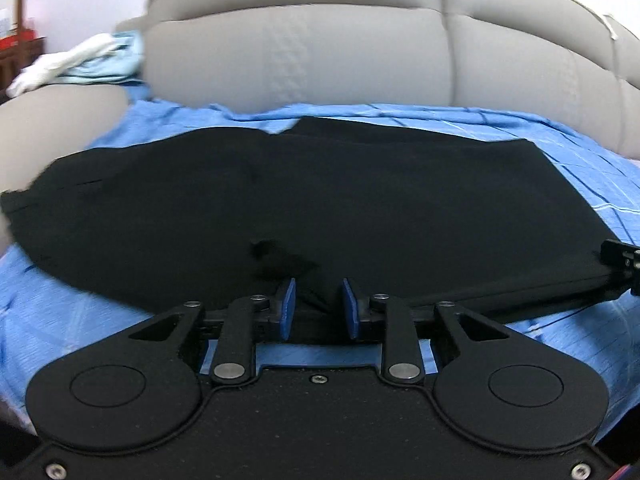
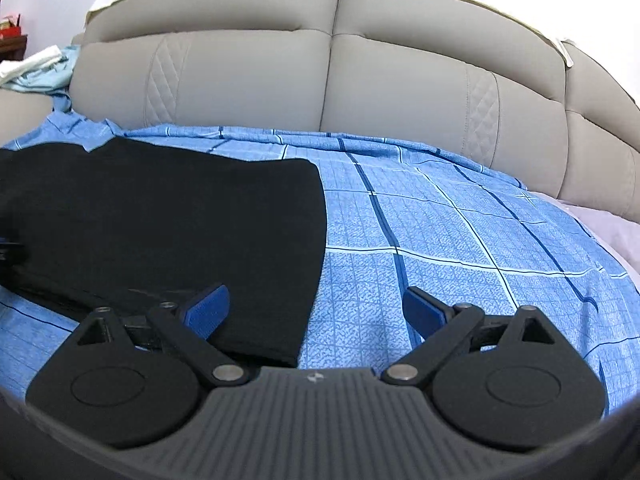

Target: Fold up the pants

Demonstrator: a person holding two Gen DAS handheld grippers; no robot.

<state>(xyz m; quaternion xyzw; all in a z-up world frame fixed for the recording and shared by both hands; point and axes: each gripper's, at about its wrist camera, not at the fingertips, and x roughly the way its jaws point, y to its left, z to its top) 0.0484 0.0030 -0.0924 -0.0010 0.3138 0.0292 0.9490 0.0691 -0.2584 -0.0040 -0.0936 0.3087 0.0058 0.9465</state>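
Black on black is the trouble: the pants (image 1: 320, 208) swallow their own seams, so folds and layers are hard to read, and the left wrist view is smeared with blur; their left end runs off that frame's edge; a little tuft of cloth rises just ahead of my left gripper (image 1: 319, 308); its blue pads stand narrow with dark cloth between them, though whether they actually pinch it I cannot tell. Only the left view shows the garment's full spread across the blue checked sheet (image 1: 60, 312), plus a sliver of my other tool at far right; only the right view shows the sharp right-hand hem of the pants (image 2: 160, 220) and the bare sheet (image 2: 460, 240) beyond, up to the grey padded headboard (image 2: 320, 80). My right gripper (image 2: 316, 312) gapes wide, gripping nothing; its left finger sits over the pants' near corner, its right finger over sheet.
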